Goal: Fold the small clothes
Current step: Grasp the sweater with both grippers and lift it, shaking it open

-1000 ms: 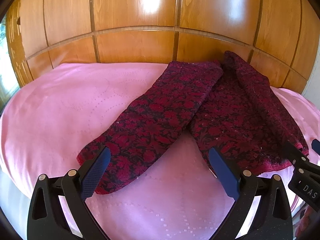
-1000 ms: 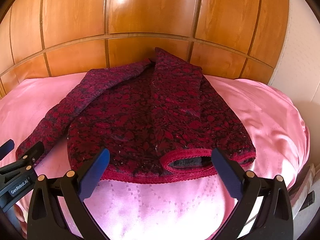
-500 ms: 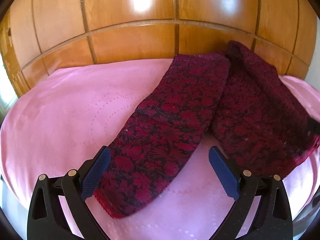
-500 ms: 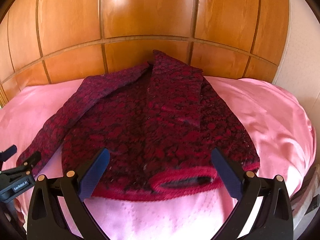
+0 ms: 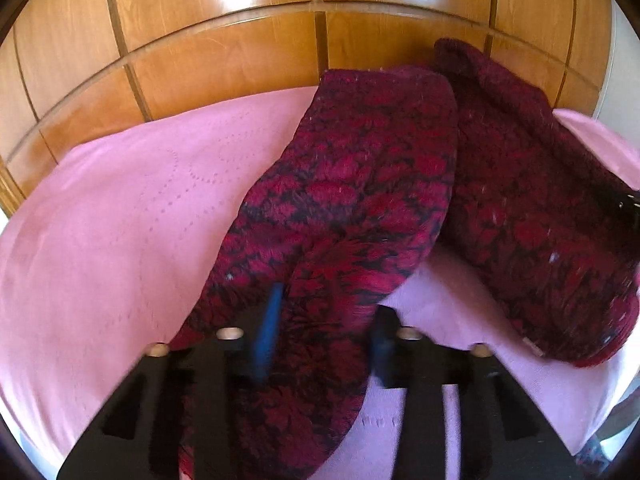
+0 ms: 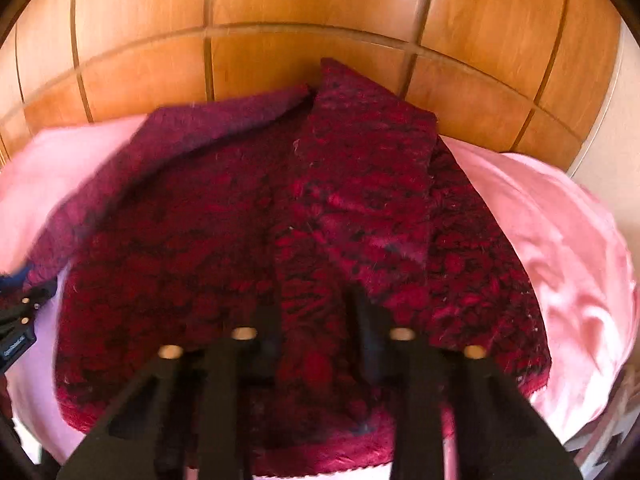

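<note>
A small red-and-black patterned sweater (image 6: 248, 240) lies on a pink bedspread (image 5: 112, 216). Its right sleeve is folded over the body (image 6: 372, 184); its left sleeve (image 5: 344, 208) stretches out toward my left gripper. My left gripper (image 5: 324, 332) has its jaws closed in on the cuff end of that left sleeve, with fabric bunched between them. My right gripper (image 6: 316, 340) has its jaws closed in on the sweater's bottom hem, on the folded sleeve's cuff. The left gripper also shows at the left edge of the right wrist view (image 6: 16, 320).
A wooden panelled headboard (image 5: 240, 40) stands right behind the bed. The pink bedspread (image 6: 560, 232) runs to the right edge of the bed, with a patterned rug (image 6: 612, 440) below. A pale wall (image 6: 608, 128) is at the right.
Both grippers moved forward and down onto the sweater and their jaws closed from wide open: the left on the sleeve cuff, the right on the hem.
</note>
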